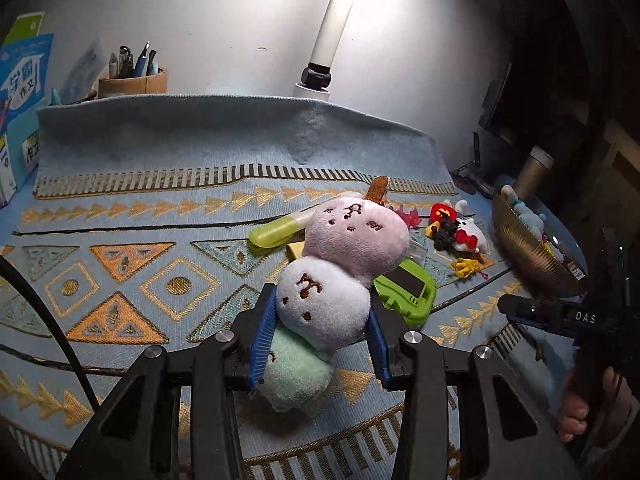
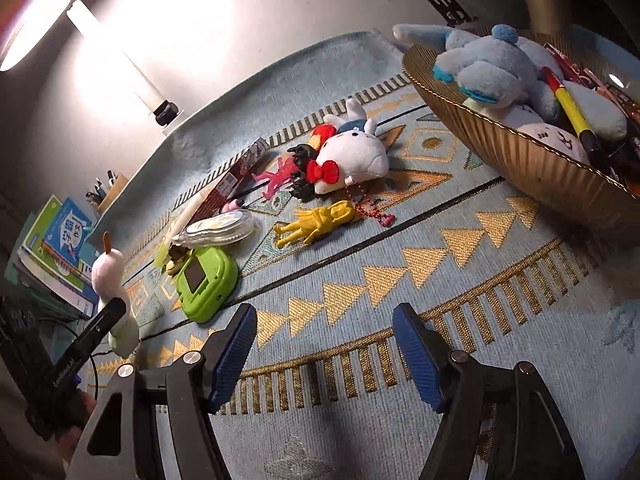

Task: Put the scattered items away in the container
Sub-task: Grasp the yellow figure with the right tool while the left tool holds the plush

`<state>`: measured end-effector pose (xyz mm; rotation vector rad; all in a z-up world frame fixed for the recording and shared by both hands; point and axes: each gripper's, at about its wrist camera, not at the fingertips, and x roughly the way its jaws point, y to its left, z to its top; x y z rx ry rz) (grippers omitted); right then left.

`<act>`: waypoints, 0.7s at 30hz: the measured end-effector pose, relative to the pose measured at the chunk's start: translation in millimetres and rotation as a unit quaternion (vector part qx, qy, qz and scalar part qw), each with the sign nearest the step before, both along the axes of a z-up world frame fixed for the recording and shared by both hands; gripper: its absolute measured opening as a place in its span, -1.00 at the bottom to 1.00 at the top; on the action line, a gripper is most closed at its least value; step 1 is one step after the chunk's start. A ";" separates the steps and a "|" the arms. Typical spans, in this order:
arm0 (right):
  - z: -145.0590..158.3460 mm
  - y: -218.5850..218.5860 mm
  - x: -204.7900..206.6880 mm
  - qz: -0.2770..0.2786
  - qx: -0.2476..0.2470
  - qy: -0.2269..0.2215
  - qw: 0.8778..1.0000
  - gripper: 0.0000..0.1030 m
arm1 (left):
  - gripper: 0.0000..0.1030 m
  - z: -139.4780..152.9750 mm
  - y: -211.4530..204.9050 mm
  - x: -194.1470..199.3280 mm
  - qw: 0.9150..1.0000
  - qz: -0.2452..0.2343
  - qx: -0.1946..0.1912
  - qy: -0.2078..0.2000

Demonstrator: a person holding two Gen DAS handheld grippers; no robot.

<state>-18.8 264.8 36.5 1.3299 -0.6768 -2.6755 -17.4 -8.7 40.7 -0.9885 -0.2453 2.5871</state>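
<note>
My left gripper [image 1: 320, 324] is shut on a plush dango skewer [image 1: 332, 276] of pink, white and green balls, held above the cloth; it also shows in the right wrist view [image 2: 112, 292] at far left. My right gripper [image 2: 324, 344] is open and empty over the patterned cloth. The gold ribbed bowl [image 2: 532, 164] at upper right holds a blue plush [image 2: 492, 64] and other items; in the left wrist view the bowl [image 1: 524, 248] is at right. Scattered on the cloth: a green toy case [image 2: 204, 280], a yellow figure [image 2: 316, 224], a white bunny plush [image 2: 352, 156].
A yellow-green pen [image 1: 276, 228], a tape dispenser [image 2: 220, 232], a pink figure [image 2: 280, 176] and a red-black toy [image 2: 312, 148] lie on the blue patterned cloth [image 2: 440, 280]. A lamp post [image 1: 332, 28], pen cup [image 1: 132, 80] and books [image 1: 20, 92] stand behind.
</note>
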 end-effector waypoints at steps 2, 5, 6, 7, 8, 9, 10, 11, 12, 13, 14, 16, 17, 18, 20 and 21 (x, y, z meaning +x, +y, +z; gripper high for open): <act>4.4 -9.0 -17.2 0.003 0.017 0.003 1.000 0.34 | -0.26 -3.2 -0.5 -2.8 1.000 -0.004 0.010 -0.014; 1.3 -27.2 -45.0 0.004 0.076 0.002 0.997 0.36 | -0.26 -4.9 -2.3 -2.8 1.000 -0.006 0.015 -0.019; -1.9 -31.0 -51.8 0.001 0.085 -0.002 0.996 0.35 | -0.26 -5.3 -3.4 -1.6 1.000 -0.006 0.019 -0.020; -0.9 -34.4 -54.5 -0.007 0.100 0.009 0.995 0.35 | -0.26 -5.7 -4.2 -2.2 0.999 -0.005 0.022 -0.023; -2.6 -37.5 -59.4 -0.001 0.098 0.006 0.995 0.37 | -0.26 -6.3 -4.8 -2.3 0.999 -0.005 0.026 -0.025; -2.7 -39.5 -62.0 -0.004 0.103 0.007 0.995 0.37 | -0.25 -7.1 -5.4 -3.0 0.999 -0.005 0.028 -0.027; -3.8 -40.4 -63.7 -0.007 0.106 0.007 0.994 0.37 | -0.25 -7.4 -5.3 -3.1 0.999 -0.005 0.029 -0.028; -4.1 -41.0 -64.9 -0.009 0.114 0.010 0.993 0.37 | -0.25 -7.4 -4.6 -2.9 0.999 -0.005 0.028 -0.028; -4.7 -41.8 -65.4 -0.008 0.121 0.013 0.993 0.37 | -0.25 -7.9 -4.0 -1.8 0.999 -0.005 0.026 -0.026; -5.1 -42.1 -65.2 -0.009 0.124 0.013 0.992 0.34 | -0.25 -8.0 -2.9 -1.7 0.999 -0.006 0.023 -0.026; -5.3 -42.2 -64.6 -0.010 0.127 0.012 0.992 0.21 | -0.24 -8.1 -1.5 -1.8 0.999 -0.008 0.020 -0.025; -4.8 -40.3 -62.0 -0.021 0.140 0.010 0.990 -0.04 | -0.24 -8.4 0.9 -2.3 1.000 -0.010 0.013 -0.024; -4.7 -39.0 -61.1 -0.021 0.141 0.011 0.990 -0.25 | -0.24 -8.4 1.7 -2.2 1.000 -0.010 0.010 -0.023; -5.1 -35.3 -60.5 -0.017 0.131 0.014 0.991 -0.31 | -0.24 -8.6 1.9 -2.3 1.000 -0.010 0.009 -0.022; -4.7 -27.4 -59.7 -0.017 0.112 0.016 0.993 -0.47 | -0.24 -9.2 2.0 -2.8 1.000 -0.011 0.009 -0.022; -4.2 -25.3 -58.9 -0.015 0.104 0.018 0.994 -0.55 | -0.24 -8.9 1.7 -3.0 1.000 -0.011 0.009 -0.022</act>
